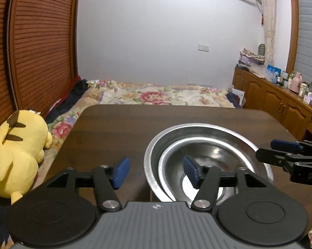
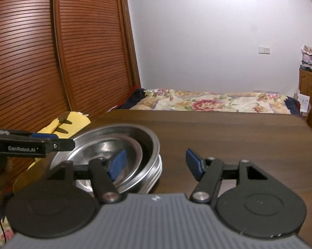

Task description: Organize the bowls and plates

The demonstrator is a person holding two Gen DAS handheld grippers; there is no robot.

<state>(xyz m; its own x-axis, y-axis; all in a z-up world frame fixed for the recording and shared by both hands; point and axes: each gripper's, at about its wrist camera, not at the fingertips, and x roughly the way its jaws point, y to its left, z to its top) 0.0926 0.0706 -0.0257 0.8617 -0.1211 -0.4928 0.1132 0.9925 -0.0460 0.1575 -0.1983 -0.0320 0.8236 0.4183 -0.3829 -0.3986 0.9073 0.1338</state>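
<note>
Stack of round stainless-steel dishes (image 1: 207, 161) sits on the near part of the dark wood-grain table (image 1: 135, 128): a smaller shallow bowl (image 2: 106, 155) nested inside a wider-rimmed steel plate (image 2: 149, 145), with at least one more rim visible beneath in the right wrist view. Judged: the nesting is the organizing itself, smaller pieces set inside larger to form one stack.

Left gripper (image 1: 156, 172) has its jaws wide apart and holds nothing; its right blue pad (image 1: 190, 171) hangs over the bowl's interior, its left pad over bare table, so the near-left rim lies between them. Contact cannot be told.

Right gripper (image 2: 156, 164) is likewise spread wide and empty, one pad over the stack, the other over the table to the right.

Steel surfaces are polished, smooth and reflective, with rolled rims; judged slippery to pinch. Pads look rubbery

A yellow plush toy (image 1: 17, 153) lies off the table's left edge
</note>
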